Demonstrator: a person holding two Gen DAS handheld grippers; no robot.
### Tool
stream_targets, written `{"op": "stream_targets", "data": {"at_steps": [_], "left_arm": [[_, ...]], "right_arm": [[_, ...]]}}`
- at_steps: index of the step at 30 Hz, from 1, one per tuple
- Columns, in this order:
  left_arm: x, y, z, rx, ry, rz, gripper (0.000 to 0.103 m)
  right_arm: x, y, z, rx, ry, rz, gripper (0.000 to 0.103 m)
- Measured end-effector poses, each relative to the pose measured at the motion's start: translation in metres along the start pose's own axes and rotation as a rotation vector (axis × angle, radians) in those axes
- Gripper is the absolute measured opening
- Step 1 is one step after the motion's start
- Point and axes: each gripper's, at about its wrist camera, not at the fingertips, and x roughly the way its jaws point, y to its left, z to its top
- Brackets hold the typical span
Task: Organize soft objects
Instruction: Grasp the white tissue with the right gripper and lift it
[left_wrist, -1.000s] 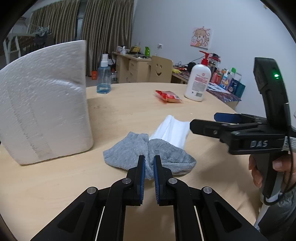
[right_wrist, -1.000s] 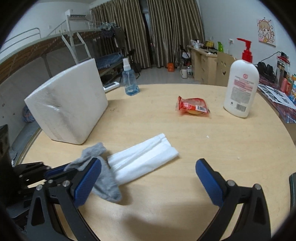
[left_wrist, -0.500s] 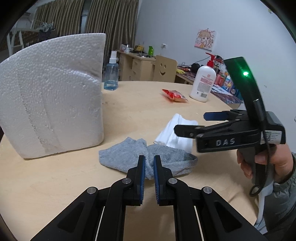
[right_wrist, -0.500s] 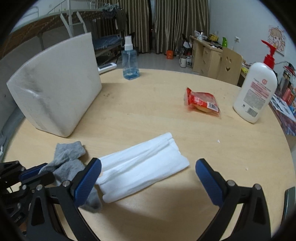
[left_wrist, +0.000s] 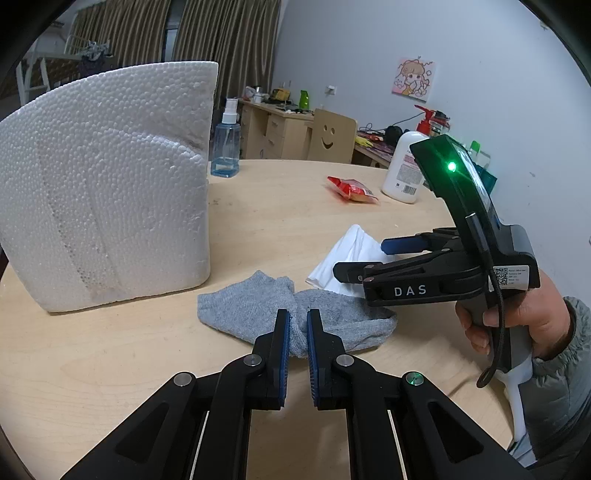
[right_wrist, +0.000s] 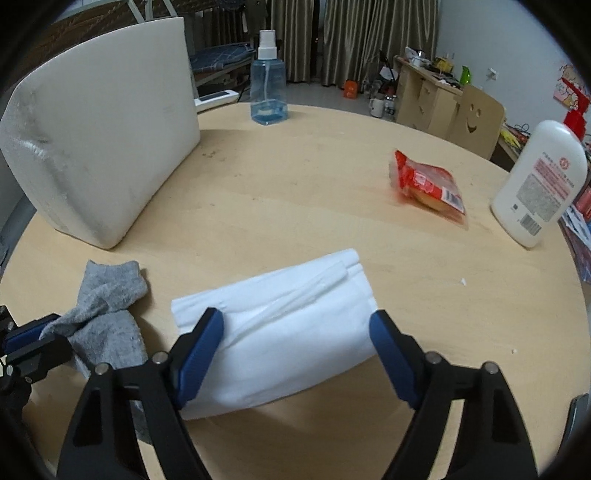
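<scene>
Filling most of both views, a round wooden table (right_wrist: 295, 206) carries everything. A big white foam block (left_wrist: 107, 184) stands upright on its left part, with a clear blue spray bottle (right_wrist: 268, 92) behind it at the far edge. Over on the right stands a white pump bottle (right_wrist: 539, 184), and a red snack packet (right_wrist: 428, 186) lies near it. A folded white cloth (right_wrist: 280, 332) lies flat at the near middle; the right gripper (right_wrist: 297, 341), held by a hand (left_wrist: 517, 325) in a grey sleeve, sits over it with one blue jaw on each side, the jaws closing but the pads not yet pressing the cloth. Just left of the cloth lies a grey sock (left_wrist: 295, 317), bunched at its middle, where the left gripper (left_wrist: 297, 332) has its jaws clamped tight on the fabric. Sock and cloth lie side by side, edges touching or nearly so.
</scene>
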Motion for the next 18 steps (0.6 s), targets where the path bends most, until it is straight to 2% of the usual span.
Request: {"op": "stream_targets", "data": {"at_steps": [8, 10, 11, 12, 16, 18], "left_arm": [[0.0012, 0.0000, -0.0001, -0.008, 0.004, 0.006, 0.010], [0.0023, -0.0003, 0.0000, -0.008, 0.007, 0.007, 0.010], [0.0025, -0.0004, 0.0000, -0.008, 0.007, 0.007, 0.010], [0.0024, -0.0004, 0.0001, -0.009, 0.006, 0.006, 0.010], [0.0022, -0.0008, 0.0005, -0.006, 0.003, 0.004, 0.010], [0.0017, -0.0009, 0.0006, -0.005, -0.001, 0.001, 0.010]], "right_arm": [[0.0003, 0.0034, -0.0005, -0.018, -0.017, 0.012, 0.082], [-0.0013, 0.0046, -0.0009, -0.024, -0.024, 0.016, 0.071], [-0.0034, 0.0055, -0.0009, -0.026, -0.030, 0.016, 0.059], [-0.0047, 0.0063, -0.0011, -0.030, -0.031, 0.021, 0.052], [-0.0057, 0.0064, -0.0010, -0.039, -0.039, 0.035, 0.038], [-0.0068, 0.0032, -0.0017, -0.023, -0.045, 0.050, 0.023]]}}
